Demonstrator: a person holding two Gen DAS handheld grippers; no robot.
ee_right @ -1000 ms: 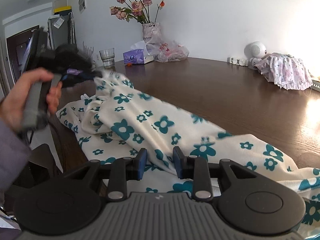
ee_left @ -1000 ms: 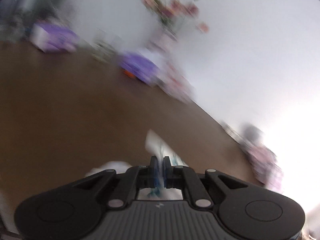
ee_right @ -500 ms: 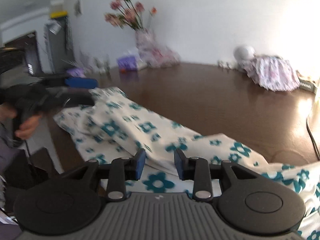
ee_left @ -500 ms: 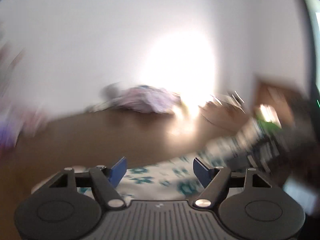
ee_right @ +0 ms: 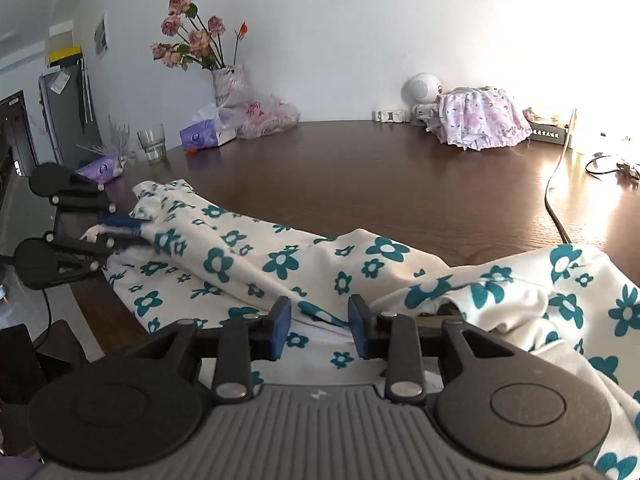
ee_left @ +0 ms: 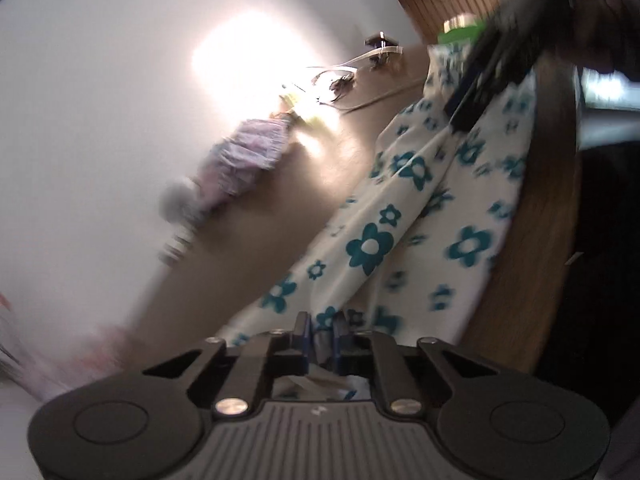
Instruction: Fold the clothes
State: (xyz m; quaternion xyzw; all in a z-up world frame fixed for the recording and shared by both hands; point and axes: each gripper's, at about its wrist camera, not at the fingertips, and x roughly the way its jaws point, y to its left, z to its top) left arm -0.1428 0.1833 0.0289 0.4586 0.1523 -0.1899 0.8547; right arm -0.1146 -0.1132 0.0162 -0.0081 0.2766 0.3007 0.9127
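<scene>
Left tongs (ee_right: 120, 226) closing on the hem end of the flowered garment (ee_right: 280, 256) — cloth sits right between the blue pads. That garment lies stretched along the near edge of the brown surface (ee_right: 400, 168), well short of the vase of roses (ee_right: 228, 80) at the wall. Right tongs (ee_right: 319, 326) stand apart, hovering over a ridge of the cloth, nothing pinched. Looks like the gather-and-straighten step; next, I'd say, the right needs a firm bite before any fold.
</scene>
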